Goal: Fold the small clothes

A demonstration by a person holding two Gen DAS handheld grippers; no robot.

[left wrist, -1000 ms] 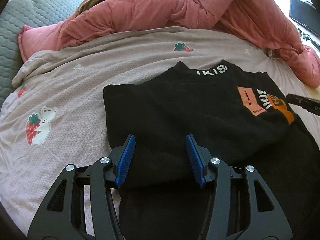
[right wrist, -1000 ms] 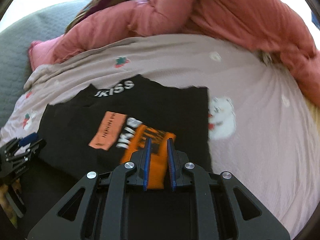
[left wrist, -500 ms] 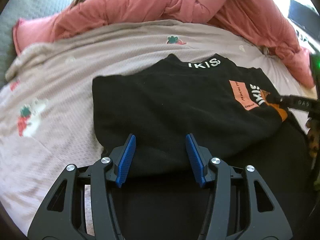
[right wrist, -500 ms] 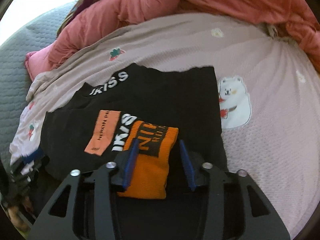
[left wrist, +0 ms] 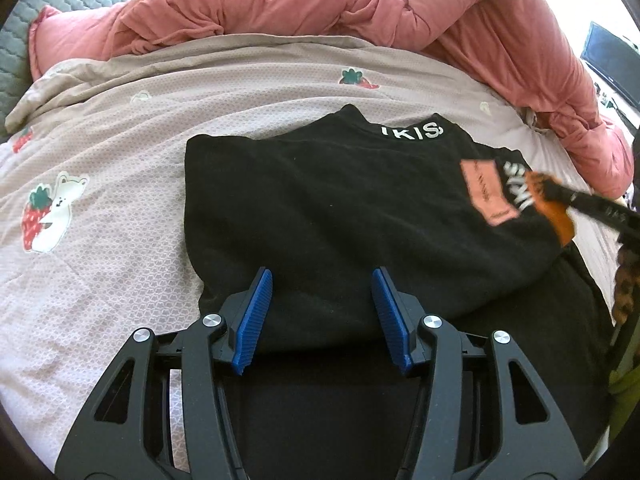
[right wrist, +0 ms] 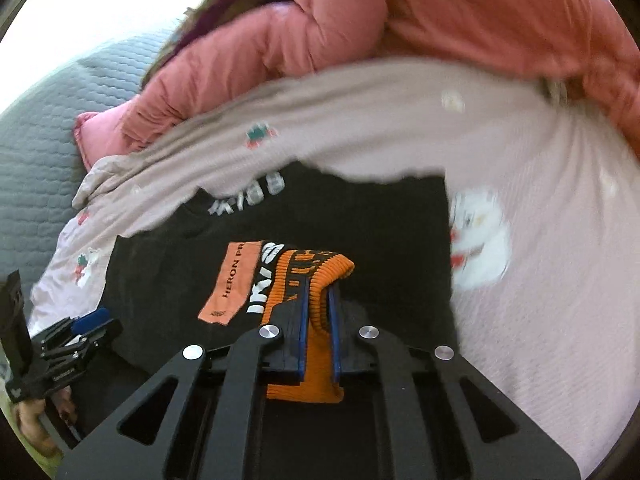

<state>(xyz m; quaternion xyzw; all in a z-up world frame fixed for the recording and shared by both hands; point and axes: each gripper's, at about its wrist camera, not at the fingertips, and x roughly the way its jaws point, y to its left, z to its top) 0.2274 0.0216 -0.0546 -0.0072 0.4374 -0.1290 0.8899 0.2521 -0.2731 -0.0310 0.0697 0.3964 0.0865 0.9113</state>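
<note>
A black sweatshirt (left wrist: 340, 208) with white collar lettering and a salmon patch lies folded on the bed; it also shows in the right wrist view (right wrist: 360, 216). My left gripper (left wrist: 322, 280) is open, its blue pads over the near folded edge of the garment, holding nothing. My right gripper (right wrist: 319, 292) is shut on the orange ribbed cuff (right wrist: 316, 276) of the sleeve and lifts it above the garment's chest. The right gripper shows in the left wrist view (left wrist: 588, 204) at the far right, blurred.
A pinkish bedsheet (left wrist: 120, 152) with bear and strawberry prints covers the bed. A bunched salmon duvet (left wrist: 320, 4) lies along the far side. A grey quilted headboard (right wrist: 36, 128) stands at the left. A dark screen (left wrist: 612, 64) is at far right.
My right gripper opened half a second ago, then closed on the orange cuff and raised it. My left gripper stayed open and shifted slightly over the garment's near edge.
</note>
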